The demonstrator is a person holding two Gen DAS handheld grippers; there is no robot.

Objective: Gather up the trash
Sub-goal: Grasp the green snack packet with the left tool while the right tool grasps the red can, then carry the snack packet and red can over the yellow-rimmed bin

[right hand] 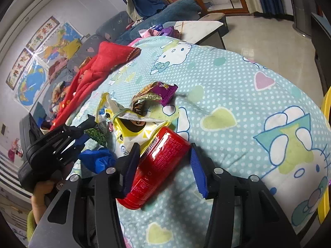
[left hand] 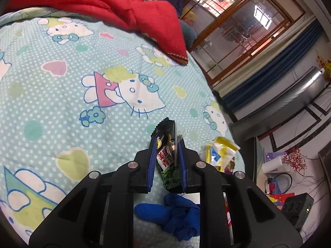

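Note:
My left gripper (left hand: 165,142) is shut on a black and green snack wrapper (left hand: 168,157), held above the Hello Kitty bedspread (left hand: 72,95). Below it lie a blue glove (left hand: 175,215) and a yellow-white wrapper (left hand: 219,153). In the right wrist view my right gripper (right hand: 164,150) is open with its jaws on either side of a red can (right hand: 159,165) lying on its side. Beyond the can lie a yellow-white wrapper (right hand: 132,124), a purple wrapper (right hand: 159,93) and the blue glove (right hand: 99,159). The left gripper (right hand: 82,132) shows at left with its wrapper (right hand: 97,136).
A red blanket (left hand: 115,6) lies bunched at the far side of the bed; it also shows in the right wrist view (right hand: 97,70). A low white table (right hand: 202,29) and tiled floor (right hand: 264,37) lie beyond the bed. A window (left hand: 238,24) and maps (right hand: 41,62) line the walls.

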